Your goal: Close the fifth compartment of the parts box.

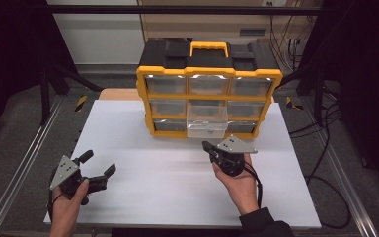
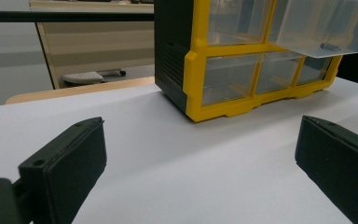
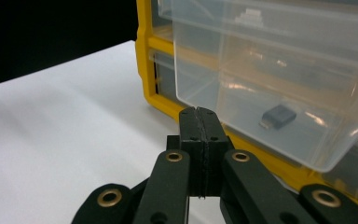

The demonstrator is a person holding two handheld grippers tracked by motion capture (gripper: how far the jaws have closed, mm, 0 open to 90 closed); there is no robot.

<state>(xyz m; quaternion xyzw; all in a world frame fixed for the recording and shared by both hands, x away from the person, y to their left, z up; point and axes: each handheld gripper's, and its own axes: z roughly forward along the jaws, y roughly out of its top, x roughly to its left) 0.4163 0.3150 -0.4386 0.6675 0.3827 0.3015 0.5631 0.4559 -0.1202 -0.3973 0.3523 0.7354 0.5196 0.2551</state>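
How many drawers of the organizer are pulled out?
1: the clear middle drawer of the middle row, in the yellow and black organizer, juts forward. The other eight look pushed in. The shut right gripper is just before it.

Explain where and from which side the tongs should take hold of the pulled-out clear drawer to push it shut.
Probably best at the front wall of the clear drawer, approached from the person's side of the yellow organiser. That flat front juts out past the frame, facing the right tongs, which are shut just before it. The small black part inside suggests a gentle push.
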